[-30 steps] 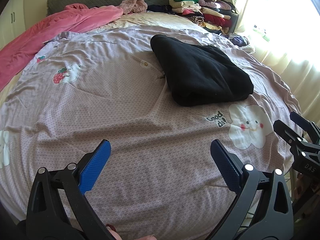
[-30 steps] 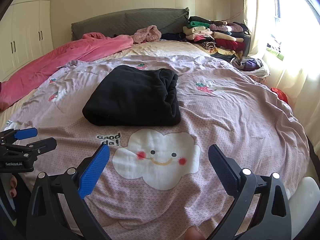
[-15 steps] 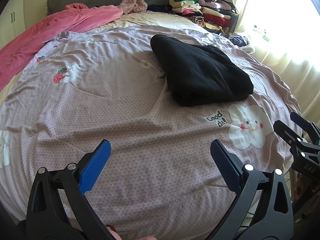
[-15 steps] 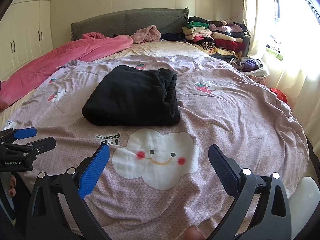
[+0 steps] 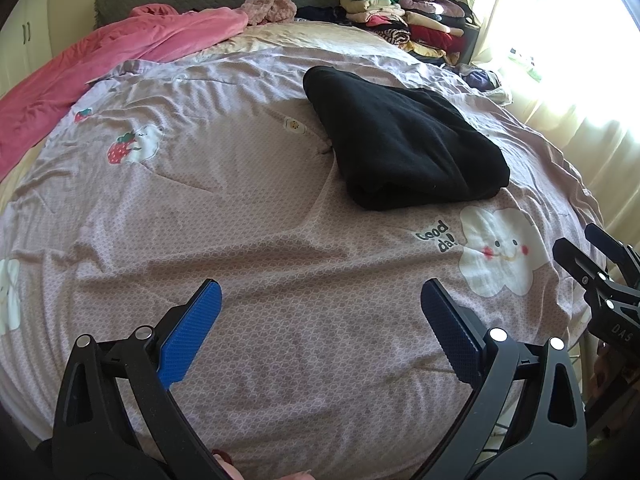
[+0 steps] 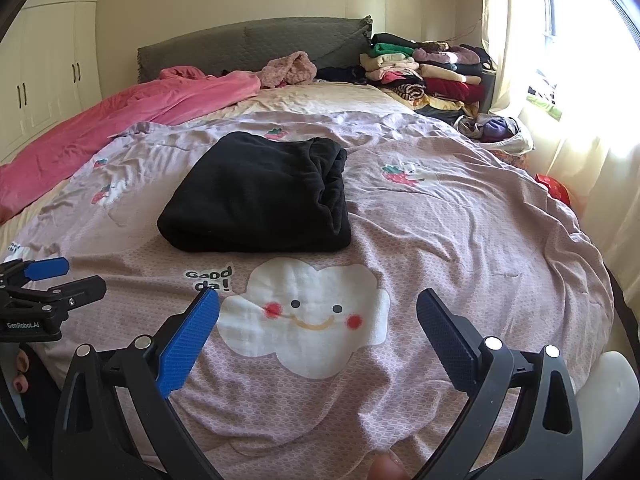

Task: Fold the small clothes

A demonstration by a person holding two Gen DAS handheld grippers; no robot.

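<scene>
Garment: black folded garment [image 6: 256, 196] lies on the lilac bedspread [image 5: 248, 248] in the middle of the bed, squared into a thick rectangle, with bunched layers along its right edge in the right wrist view.
Left tongs: left tongs [image 5: 318, 322] hang wide and empty over bare bedspread, well short of the garment.
Right tongs: right tongs [image 6: 318, 330] are also wide and empty, above the smiling cloud print [image 6: 308, 316], near the garment's front edge.
Step, as a judgement: the fold looks finished; either tidy it or move it aside.
Doing it well: grip both front corners through every layer, lift level, and avoid snagging the bedspread.
Far right: a stack of folded clothes [image 6: 424, 72] sits beside the headboard, a likely destination.
</scene>
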